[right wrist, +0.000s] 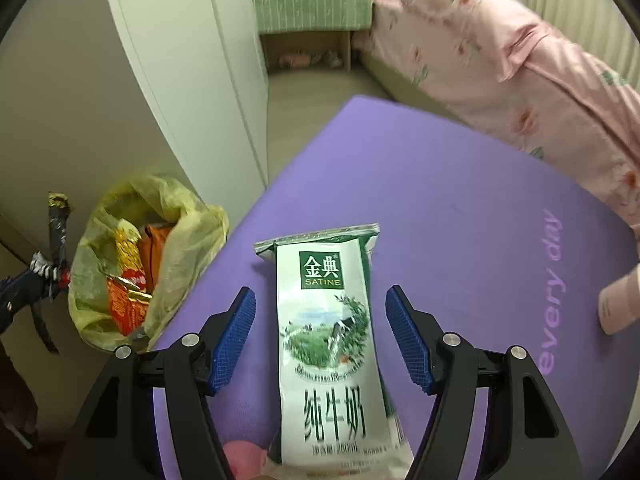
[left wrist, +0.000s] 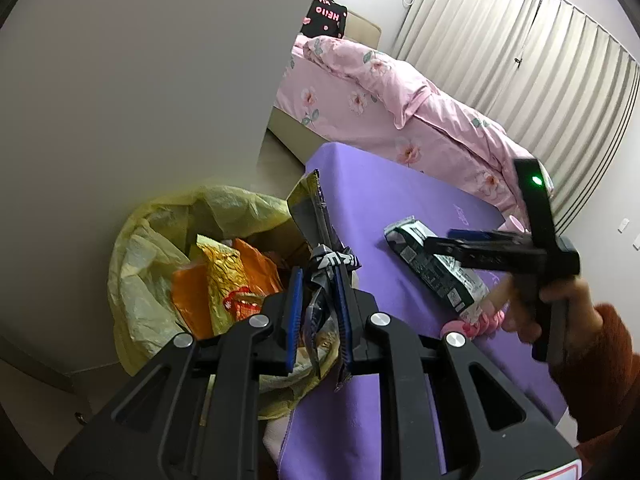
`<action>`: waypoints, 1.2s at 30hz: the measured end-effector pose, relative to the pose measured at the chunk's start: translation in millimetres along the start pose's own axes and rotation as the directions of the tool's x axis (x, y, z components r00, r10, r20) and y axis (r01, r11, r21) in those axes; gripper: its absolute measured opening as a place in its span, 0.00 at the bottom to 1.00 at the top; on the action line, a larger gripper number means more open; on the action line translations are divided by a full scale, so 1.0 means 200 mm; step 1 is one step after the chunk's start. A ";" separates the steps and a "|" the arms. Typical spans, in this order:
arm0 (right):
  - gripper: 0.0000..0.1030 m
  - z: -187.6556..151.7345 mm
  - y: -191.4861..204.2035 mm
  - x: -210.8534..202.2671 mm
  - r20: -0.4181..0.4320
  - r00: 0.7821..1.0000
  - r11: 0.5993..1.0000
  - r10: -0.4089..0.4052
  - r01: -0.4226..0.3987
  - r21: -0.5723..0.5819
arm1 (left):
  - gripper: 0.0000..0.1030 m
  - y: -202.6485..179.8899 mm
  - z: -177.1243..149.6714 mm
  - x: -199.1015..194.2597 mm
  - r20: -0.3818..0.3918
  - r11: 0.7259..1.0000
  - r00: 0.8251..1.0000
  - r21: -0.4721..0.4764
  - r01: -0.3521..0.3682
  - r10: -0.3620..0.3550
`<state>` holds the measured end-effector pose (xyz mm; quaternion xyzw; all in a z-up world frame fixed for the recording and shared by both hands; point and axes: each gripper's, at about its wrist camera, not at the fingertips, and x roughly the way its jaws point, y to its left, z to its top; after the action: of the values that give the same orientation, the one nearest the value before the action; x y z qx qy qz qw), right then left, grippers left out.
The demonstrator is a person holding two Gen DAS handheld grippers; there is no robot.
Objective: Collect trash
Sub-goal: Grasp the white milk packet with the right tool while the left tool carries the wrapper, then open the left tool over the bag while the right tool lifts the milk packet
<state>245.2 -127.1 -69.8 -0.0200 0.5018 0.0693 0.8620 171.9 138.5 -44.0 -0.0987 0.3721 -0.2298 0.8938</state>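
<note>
Foil-lined and crumpled, the dark snack wrapper point(left wrist: 320, 280) is clenched between the blue pads of the left tool point(left wrist: 316, 316), hanging at the edge of the yellow trash bag point(left wrist: 160, 248) where orange packets point(left wrist: 224, 280) already lie. It looks light, limp and slippery, so a pinch on its bunched middle suits it best. On the purple mat point(right wrist: 460, 208) lies a white-and-green milk pouch point(right wrist: 332, 344), flat between the released jaws of the right tool point(right wrist: 320, 336), untouched. It seems soft and probably empty; closing across its narrow width should hold it. Beyond the mat sits a bed with a pink quilt point(left wrist: 400, 112).
</note>
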 end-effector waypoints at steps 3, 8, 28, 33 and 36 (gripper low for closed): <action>0.61 0.01 0.01 0.05 -0.051 0.998 0.999 -0.040 0.039 -0.037 | 0.14 -0.01 -0.02 0.02 -0.016 1.000 1.000 -0.001 0.007 -0.007; 0.47 0.01 0.02 0.03 -0.062 0.998 0.997 -0.031 0.027 -0.076 | 0.14 0.01 -0.02 0.03 -0.021 1.000 1.000 -0.012 0.012 -0.013; 0.46 -0.10 0.05 -0.62 0.287 0.957 0.996 0.049 -0.026 -0.082 | 0.14 -0.05 0.04 -0.08 0.040 0.999 0.999 0.030 -0.023 0.021; 0.46 -0.10 0.09 -0.73 0.349 0.936 0.995 0.053 -0.019 -0.101 | 0.14 0.00 0.08 -0.07 0.098 0.997 0.993 0.037 -0.072 0.068; 0.46 -0.10 0.11 -0.78 0.384 0.921 0.994 0.061 -0.022 -0.105 | 0.14 0.09 0.10 -0.01 0.086 0.992 0.989 0.012 -0.123 0.121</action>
<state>148.4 -123.9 56.2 -0.0380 0.3180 0.1150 0.9403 190.4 154.4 -35.3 -0.0779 0.3369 -0.1736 0.9221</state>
